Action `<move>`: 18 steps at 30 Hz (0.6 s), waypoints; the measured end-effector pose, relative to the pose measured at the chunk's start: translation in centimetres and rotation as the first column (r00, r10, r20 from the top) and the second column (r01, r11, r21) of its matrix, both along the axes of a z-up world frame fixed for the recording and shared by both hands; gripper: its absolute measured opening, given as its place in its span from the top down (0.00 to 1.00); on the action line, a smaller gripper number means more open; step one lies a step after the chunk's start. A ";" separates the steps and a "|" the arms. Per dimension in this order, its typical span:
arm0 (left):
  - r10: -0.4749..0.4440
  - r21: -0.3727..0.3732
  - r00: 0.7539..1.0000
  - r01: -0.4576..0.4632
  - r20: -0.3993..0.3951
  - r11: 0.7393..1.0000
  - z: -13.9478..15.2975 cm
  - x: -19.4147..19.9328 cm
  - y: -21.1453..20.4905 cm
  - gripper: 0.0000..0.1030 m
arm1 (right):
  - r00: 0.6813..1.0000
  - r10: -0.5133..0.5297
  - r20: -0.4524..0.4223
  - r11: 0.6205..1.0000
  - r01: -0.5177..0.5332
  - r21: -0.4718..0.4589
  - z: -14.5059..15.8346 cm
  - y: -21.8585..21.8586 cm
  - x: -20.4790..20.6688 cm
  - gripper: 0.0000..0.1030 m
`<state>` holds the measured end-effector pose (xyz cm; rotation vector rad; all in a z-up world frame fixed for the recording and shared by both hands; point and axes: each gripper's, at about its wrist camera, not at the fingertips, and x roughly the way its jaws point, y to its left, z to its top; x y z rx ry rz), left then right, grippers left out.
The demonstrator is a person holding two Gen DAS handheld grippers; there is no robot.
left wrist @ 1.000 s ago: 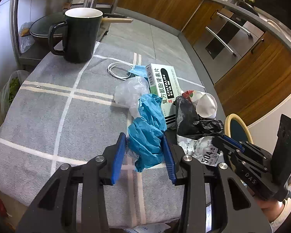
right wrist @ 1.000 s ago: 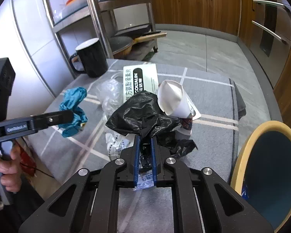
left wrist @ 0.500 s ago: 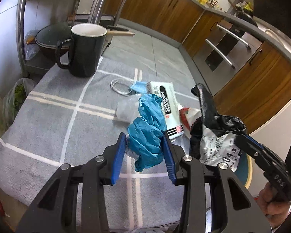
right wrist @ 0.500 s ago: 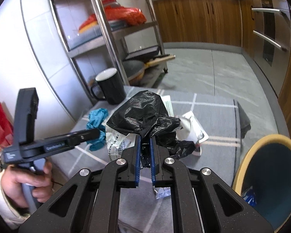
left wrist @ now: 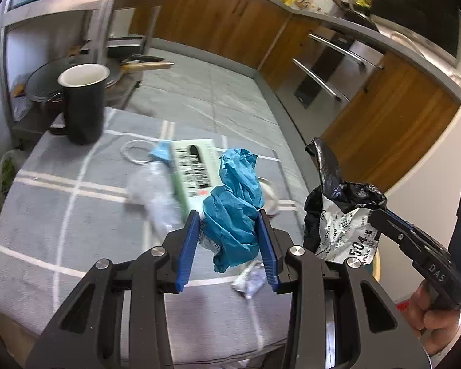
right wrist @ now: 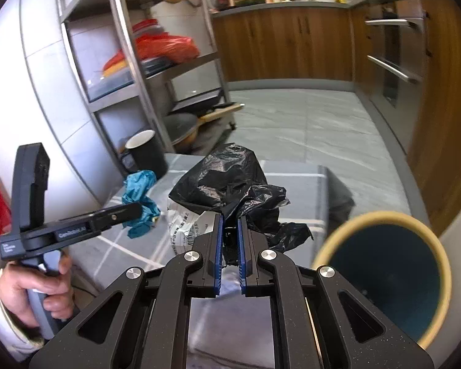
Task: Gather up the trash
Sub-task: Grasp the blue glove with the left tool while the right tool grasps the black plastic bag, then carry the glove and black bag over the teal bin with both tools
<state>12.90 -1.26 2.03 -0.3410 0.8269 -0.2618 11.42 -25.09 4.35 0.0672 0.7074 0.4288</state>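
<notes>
My left gripper (left wrist: 227,230) is shut on a crumpled blue glove (left wrist: 233,206), lifted above the grey checked tablecloth (left wrist: 61,209). My right gripper (right wrist: 230,233) is shut on a black plastic bag (right wrist: 227,181) with a white printed wrapper (right wrist: 184,224) hanging from it, also raised off the table. The same bag (left wrist: 332,184) and wrapper (left wrist: 344,230) show at the right of the left wrist view. On the cloth lie a white medicine box (left wrist: 193,163), clear plastic (left wrist: 156,190), a blue face mask (left wrist: 159,153) and a small foil scrap (left wrist: 249,279).
A black mug (left wrist: 83,104) stands at the table's far left corner. A round bin with a yellow rim (right wrist: 384,273) sits low at the right of the table. A metal shelf rack (right wrist: 129,70) holds pans behind the table. Wooden cabinets (left wrist: 384,117) line the far side.
Both grippers have risen with their loads: the blue glove and the black bag with wrapper have come up off the table. The white paper cone that lay by the bag is left behind.
</notes>
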 end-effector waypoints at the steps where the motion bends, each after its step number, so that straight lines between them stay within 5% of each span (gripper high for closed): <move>1: -0.011 0.003 1.000 0.011 0.002 1.000 0.1 0.0 -0.6 0.64 | 1.000 -0.012 0.000 1.000 0.012 -0.001 -0.1 -0.6 -0.2 0.90; 18: -0.237 0.040 0.972 0.236 0.004 0.971 0.3 -0.3 -11.9 0.64 | 0.971 -0.240 0.000 0.969 0.239 0.064 -1.0 -10.1 -3.2 0.90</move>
